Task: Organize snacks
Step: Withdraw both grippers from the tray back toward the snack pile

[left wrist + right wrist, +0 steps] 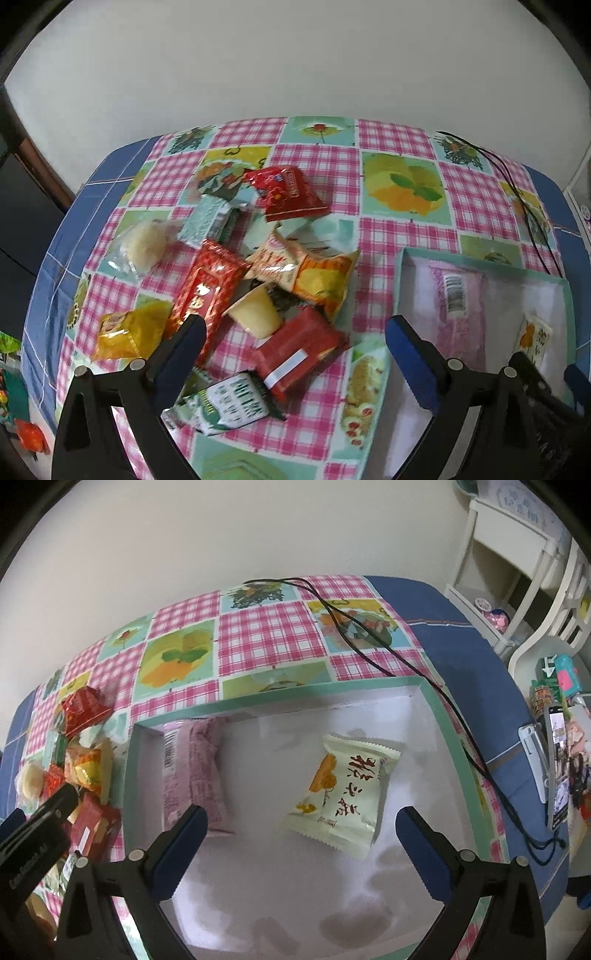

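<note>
A shallow box with a teal rim [448, 723] lies on the chequered tablecloth. In it lie a pink packet [201, 775] and a cream packet with an orange picture [343, 794]. My right gripper [301, 814] is open and empty, above the box, just short of the cream packet. A heap of snack packets lies left of the box: a red packet [299, 349], a jelly cup [256, 314], a red and gold packet [207, 291], a yellow packet [125, 334]. My left gripper [295, 325] is open and empty over the heap's near side. The box also shows in the left wrist view [400, 273].
A black cable [388, 653] runs across the cloth's far right and along the box's right side. A phone on a stand [557, 768] and small items sit at the right table edge. White shelving [517, 554] stands beyond. A white wall backs the table.
</note>
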Tool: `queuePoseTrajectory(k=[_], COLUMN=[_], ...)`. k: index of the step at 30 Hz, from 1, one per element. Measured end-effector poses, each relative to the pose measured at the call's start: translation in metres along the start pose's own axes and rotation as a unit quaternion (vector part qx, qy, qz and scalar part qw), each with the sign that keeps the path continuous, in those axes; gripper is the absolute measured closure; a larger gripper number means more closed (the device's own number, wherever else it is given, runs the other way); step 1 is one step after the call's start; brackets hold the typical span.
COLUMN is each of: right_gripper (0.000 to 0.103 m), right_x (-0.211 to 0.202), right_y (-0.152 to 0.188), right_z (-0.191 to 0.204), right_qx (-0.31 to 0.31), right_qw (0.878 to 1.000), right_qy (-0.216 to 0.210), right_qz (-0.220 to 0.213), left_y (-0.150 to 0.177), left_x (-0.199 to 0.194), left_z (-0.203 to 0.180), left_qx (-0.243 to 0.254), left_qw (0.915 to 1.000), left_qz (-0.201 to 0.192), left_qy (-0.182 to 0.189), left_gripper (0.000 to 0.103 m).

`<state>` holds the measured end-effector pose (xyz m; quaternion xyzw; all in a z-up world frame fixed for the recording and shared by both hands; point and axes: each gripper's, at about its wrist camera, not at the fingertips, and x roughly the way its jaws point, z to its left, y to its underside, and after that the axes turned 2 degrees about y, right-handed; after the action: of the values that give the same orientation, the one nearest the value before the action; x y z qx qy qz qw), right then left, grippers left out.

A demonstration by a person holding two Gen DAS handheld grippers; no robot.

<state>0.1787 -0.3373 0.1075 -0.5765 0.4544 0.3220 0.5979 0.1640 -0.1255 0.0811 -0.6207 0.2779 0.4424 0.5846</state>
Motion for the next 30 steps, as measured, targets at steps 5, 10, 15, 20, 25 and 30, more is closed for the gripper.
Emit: queuePoseTrajectory(k=[5,10,15,20,25,30], right_gripper=[0.000,0.000,0.000,0.000,0.000,0.000], right_x=[-0.012,-0.021,-0.023,-0.028,-0.032,-0.033], right_y=[0.008,0.019,0.025,0.033,0.041,0.046], right_z=[0.008,0.021,0.030,0.038,0.055,0.080], right_qx=[-0.003,-0.012,-0.011,-0.013,-0.035,-0.045], right_qw=[1.000,1.000,1.000,1.000,0.999,0.998], right_qy=[-0.005,-0.001,-0.016,-0.014,-0.019,-0.046], right_qz=[-0.007,-0.006,0.000,-0.003,-0.008,-0.003], left_y=[0.007,0.009,0.016,0.025,0.029,0.030], left_x=[-0.009,-0.020,-0.024,-0.018,-0.014,-0.009], left_z=[0.019,0.038,0.056,0.077,0.100,0.129], left_qx=[-0.001,-0.009,-0.019,-0.037,-0.043,-0.062], left_qw=[0.9998,0.9992,0.9992,0.9988,0.9975,0.9952], left_qz=[-0.013,-0.027,-0.022,0.003,0.010,0.014], left_qy=[-0.017,-0.028,-0.028,-0.030,-0.056,-0.074], left_gripper=[0.005,0.005,0.005,0.005,0.005,0.005])
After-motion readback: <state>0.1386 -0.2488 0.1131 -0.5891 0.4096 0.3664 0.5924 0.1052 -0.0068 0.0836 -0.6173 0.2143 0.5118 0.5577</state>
